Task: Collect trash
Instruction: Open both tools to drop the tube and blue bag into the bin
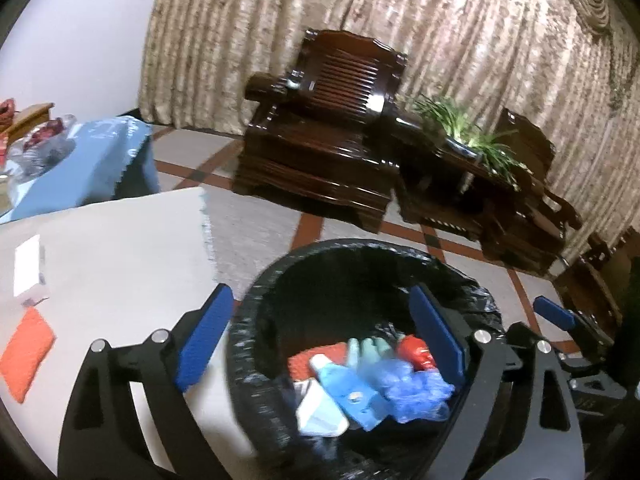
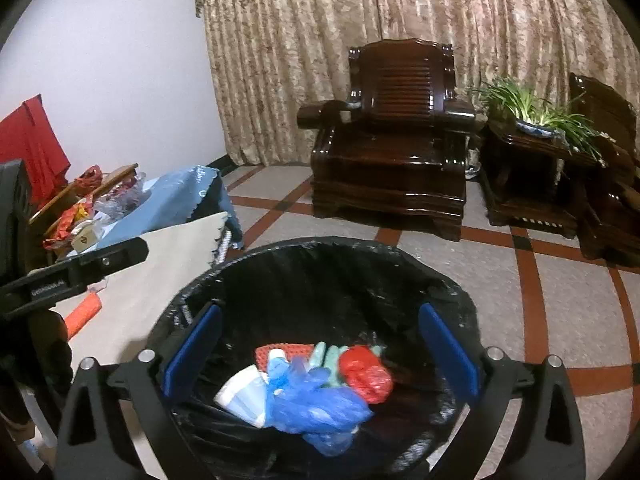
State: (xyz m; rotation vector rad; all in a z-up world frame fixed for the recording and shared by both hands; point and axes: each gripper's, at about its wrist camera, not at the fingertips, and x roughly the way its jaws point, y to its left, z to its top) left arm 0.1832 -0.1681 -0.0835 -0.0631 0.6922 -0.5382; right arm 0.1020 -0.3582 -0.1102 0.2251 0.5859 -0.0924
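Note:
A bin lined with a black bag [image 1: 256, 304] [image 2: 280, 252] stands on the floor beside a table. Inside lie a blue plastic bag [image 1: 416, 388] [image 2: 316, 404], a white face mask [image 1: 320, 408] [image 2: 244, 394], a red wrapper [image 1: 416, 352] [image 2: 366, 374], a teal item and an orange sponge [image 2: 280, 350]. My left gripper [image 1: 320, 340] is open and empty above the bin's left rim. My right gripper [image 2: 320, 352] is open and empty over the bin's mouth; it also shows in the left wrist view [image 1: 556, 312]. An orange sponge [image 1: 26, 356] [image 2: 84, 312] and a white box [image 1: 28, 266] lie on the table.
The table has a beige cloth [image 1: 120, 248] [image 2: 160, 276]. Behind it is a blue-covered surface [image 1: 92, 164] [image 2: 172, 196] with clutter. Dark wooden armchairs [image 1: 332, 128] [image 2: 396, 136] and a side table with a plant [image 1: 468, 132] [image 2: 536, 112] stand before curtains on tiled floor.

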